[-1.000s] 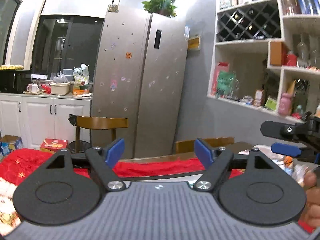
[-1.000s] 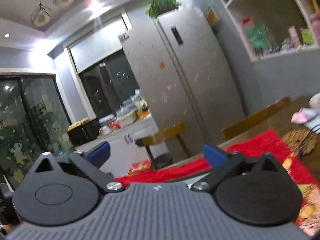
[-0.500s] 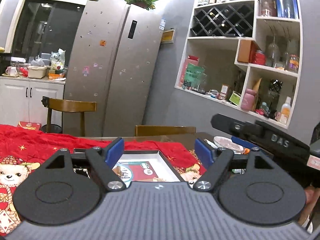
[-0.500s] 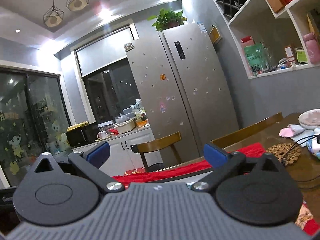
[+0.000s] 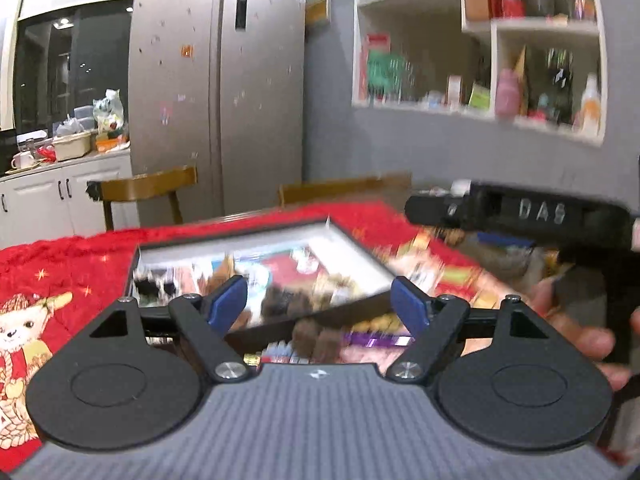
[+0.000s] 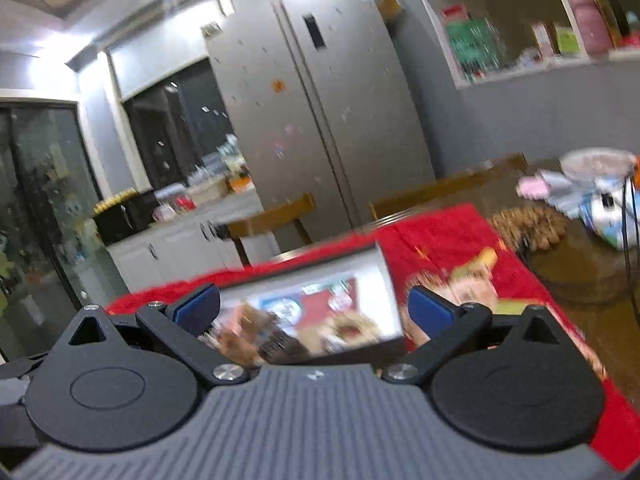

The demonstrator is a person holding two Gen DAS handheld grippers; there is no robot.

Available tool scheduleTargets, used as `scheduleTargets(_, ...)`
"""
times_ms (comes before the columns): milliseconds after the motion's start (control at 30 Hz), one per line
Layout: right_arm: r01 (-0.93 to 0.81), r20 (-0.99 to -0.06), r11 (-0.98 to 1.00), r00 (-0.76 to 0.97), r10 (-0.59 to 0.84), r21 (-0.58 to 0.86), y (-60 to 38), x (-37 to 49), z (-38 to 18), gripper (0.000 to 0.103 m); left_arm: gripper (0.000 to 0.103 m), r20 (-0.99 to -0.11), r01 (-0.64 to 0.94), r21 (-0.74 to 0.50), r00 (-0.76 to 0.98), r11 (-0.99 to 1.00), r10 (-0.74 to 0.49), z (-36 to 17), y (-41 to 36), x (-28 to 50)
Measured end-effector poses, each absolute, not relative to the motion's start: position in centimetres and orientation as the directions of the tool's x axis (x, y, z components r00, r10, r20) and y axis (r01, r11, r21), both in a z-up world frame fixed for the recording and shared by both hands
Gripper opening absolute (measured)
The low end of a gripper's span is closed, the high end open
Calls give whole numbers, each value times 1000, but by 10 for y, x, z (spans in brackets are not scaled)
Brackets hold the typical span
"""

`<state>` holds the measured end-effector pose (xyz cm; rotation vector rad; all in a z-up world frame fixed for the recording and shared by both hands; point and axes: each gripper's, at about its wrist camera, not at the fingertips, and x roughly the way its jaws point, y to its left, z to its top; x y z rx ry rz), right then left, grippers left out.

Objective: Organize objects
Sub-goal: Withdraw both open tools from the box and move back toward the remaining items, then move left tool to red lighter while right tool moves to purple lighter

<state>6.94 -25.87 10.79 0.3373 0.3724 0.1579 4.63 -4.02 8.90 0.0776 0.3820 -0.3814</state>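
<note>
A shallow black-rimmed box [image 5: 352, 246] with white inner walls lies on the red cloth [image 5: 72, 264], holding several small packets and snacks, blurred by motion. My left gripper [image 5: 318, 300] hovers open over its near edge, nothing between the blue pads [image 5: 228, 300]. More loose packets [image 5: 360, 334] lie on the cloth in front of the box. In the right wrist view the same box [image 6: 380, 276] is ahead, and my right gripper [image 6: 314, 310] is open above its near side, empty. The right gripper's black body [image 5: 540, 216] shows at the right of the left wrist view, held by a hand [image 5: 580, 320].
Wooden chairs [image 5: 148, 188] stand behind the table. A fridge [image 5: 216, 92] and wall shelves [image 5: 480, 48] lie beyond. On the bare wood at the right sit a woven mat [image 6: 528, 224], a bowl [image 6: 596, 164], cloths and cables [image 6: 628, 216].
Both grippers have dropped and tilted down toward the table; the box and the packets have come into view between the fingers. Both stay open.
</note>
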Motion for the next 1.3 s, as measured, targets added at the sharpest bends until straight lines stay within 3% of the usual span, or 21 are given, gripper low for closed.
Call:
scheduleTargets(167, -1, -487, 910, 844, 223, 415, -267, 93, 67, 103, 83, -460, 372, 39, 831, 928, -313, 44, -50, 71)
scheduleTargets(333, 70, -566, 851, 774, 283, 521, -275, 104, 40, 103, 83, -519, 340, 78, 817, 937, -253, 13, -56, 96)
scheduleTargets(900, 70, -563, 899, 800, 207, 431, -252, 102, 34, 103, 84, -553, 265, 65, 812, 962, -186, -2, -48, 118)
scheduleTargets(1000, 69, -562, 915, 807, 183, 398, -246, 102, 33, 103, 84, -607, 245, 31, 775, 969, -176, -6, -43, 130)
scheduleTargets(1133, 70, -561, 932, 814, 153, 354, -239, 102, 31, 103, 84, -605, 210, -62, 770, 976, -204, -6, -29, 137)
scheduleTargets(1300, 71, -560, 948, 820, 121, 310, -233, 103, 30, 103, 74, -589, 233, -34, 781, 972, -208, -5, -29, 128)
